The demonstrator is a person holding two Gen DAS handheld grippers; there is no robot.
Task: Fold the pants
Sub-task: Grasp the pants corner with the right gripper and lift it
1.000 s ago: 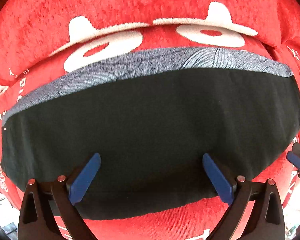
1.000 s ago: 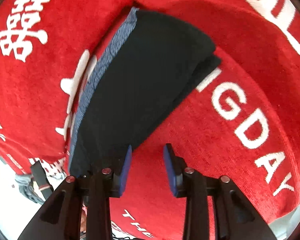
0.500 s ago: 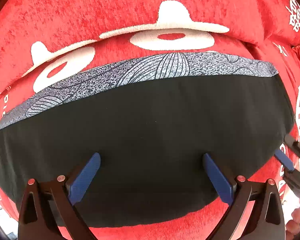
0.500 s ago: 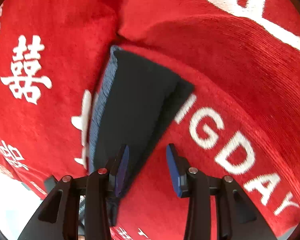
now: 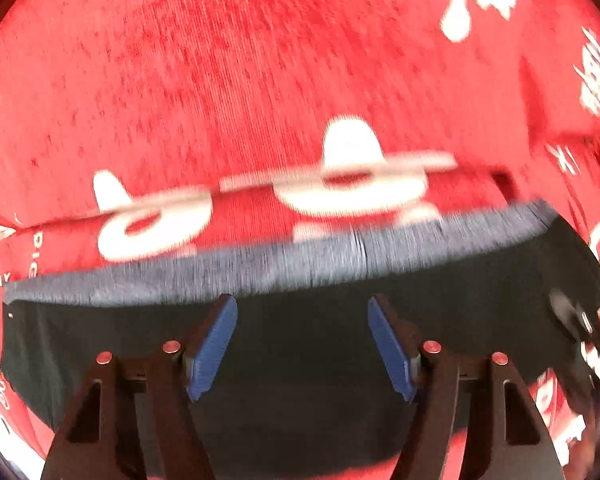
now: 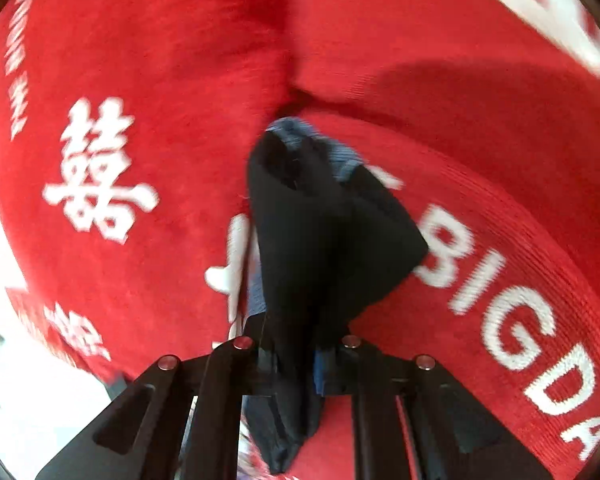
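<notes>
Black pants (image 6: 320, 240) bunch, clamped in right tool (image 6: 300, 356), just closing; left tool (image 5: 302, 344) closing, still apart, empty. Fold likely skews.

It looks like a home. A plush red blanket (image 6: 480, 128) with white wedding characters (image 6: 96, 176) covers the surface.

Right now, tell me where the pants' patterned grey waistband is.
In the left wrist view the waistband runs along the black pants' far edge, just beyond the left gripper, on the red blanket.
</notes>
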